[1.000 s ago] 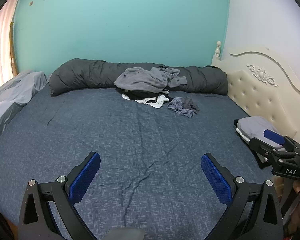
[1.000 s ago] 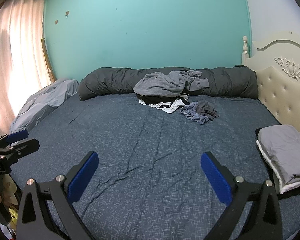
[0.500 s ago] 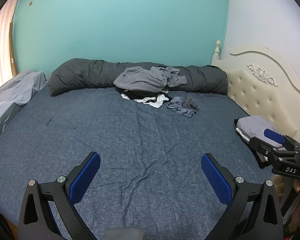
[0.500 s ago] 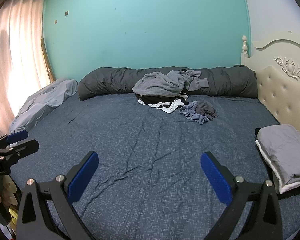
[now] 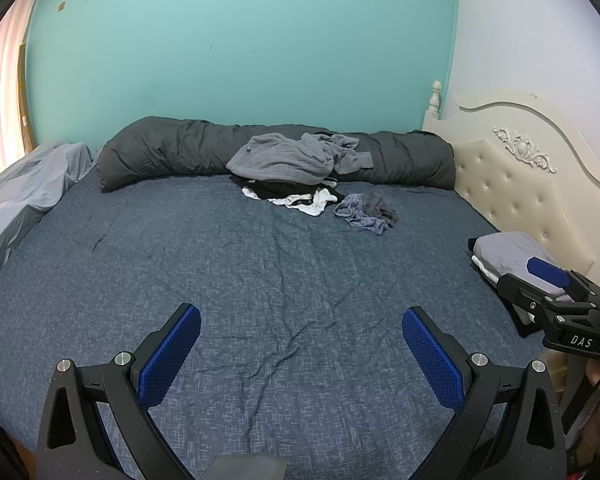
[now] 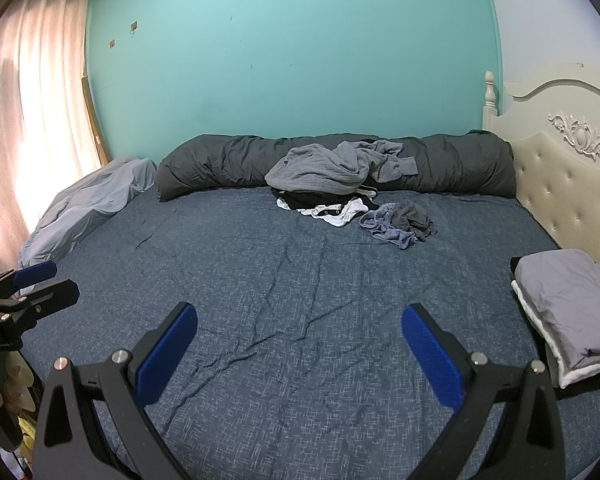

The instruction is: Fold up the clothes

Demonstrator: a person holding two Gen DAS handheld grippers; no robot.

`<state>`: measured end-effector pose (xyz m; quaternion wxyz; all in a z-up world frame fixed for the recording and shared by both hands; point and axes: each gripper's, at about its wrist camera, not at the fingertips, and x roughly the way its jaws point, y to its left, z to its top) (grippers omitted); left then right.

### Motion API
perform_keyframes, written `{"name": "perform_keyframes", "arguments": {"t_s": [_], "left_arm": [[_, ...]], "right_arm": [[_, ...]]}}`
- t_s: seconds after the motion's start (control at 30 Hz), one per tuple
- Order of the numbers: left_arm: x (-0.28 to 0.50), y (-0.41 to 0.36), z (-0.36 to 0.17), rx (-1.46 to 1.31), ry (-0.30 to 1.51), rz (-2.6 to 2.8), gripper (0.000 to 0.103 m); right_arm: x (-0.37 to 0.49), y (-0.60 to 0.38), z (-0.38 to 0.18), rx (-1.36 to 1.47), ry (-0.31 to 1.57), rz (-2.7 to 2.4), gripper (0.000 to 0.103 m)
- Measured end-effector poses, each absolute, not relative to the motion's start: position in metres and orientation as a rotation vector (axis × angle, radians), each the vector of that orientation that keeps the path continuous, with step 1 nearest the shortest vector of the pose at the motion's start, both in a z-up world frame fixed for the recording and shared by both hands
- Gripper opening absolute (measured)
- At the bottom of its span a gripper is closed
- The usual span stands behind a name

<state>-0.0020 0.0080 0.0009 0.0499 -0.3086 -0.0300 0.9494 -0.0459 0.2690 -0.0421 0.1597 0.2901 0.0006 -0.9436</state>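
Observation:
A pile of unfolded clothes lies at the far side of the bed: a grey garment (image 5: 288, 158) (image 6: 320, 168) on top of black and white ones (image 5: 296, 196) (image 6: 332, 208), with a small blue-grey bundle (image 5: 366, 214) (image 6: 398, 222) beside it. A folded grey and white stack (image 5: 508, 254) (image 6: 568, 304) sits at the right by the headboard. My left gripper (image 5: 300, 356) is open and empty above the near part of the bed. My right gripper (image 6: 298, 354) is open and empty too. Each gripper shows at the edge of the other's view, the left (image 6: 28, 284) and the right (image 5: 548, 280).
The bed has a dark blue cover (image 5: 240, 280). A rolled dark grey duvet (image 5: 172, 156) lies along the far wall. A light grey sheet (image 5: 16, 196) is bunched at the left edge. A cream padded headboard (image 5: 512, 192) bounds the right. Curtains (image 6: 28, 120) hang at the left.
Both views have shifted very slightly; the grippers stay open and nothing on the bed has moved.

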Motion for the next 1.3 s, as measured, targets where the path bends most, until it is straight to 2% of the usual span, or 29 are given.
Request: {"name": "perform_keyframes", "arguments": {"t_s": [0.83, 1.3], "left_arm": [[-0.017, 0.007, 0.001, -0.933, -0.066, 2.821, 0.103], [-0.085, -0.004, -0.018, -0.964, -0.107, 2.794, 0.103]], "right_arm": [[-0.053, 0.285, -0.034, 0.873, 0.000, -2.737, 0.103], [-0.132, 0.278, -0.065, 0.958, -0.012, -2.669, 0.103]]}}
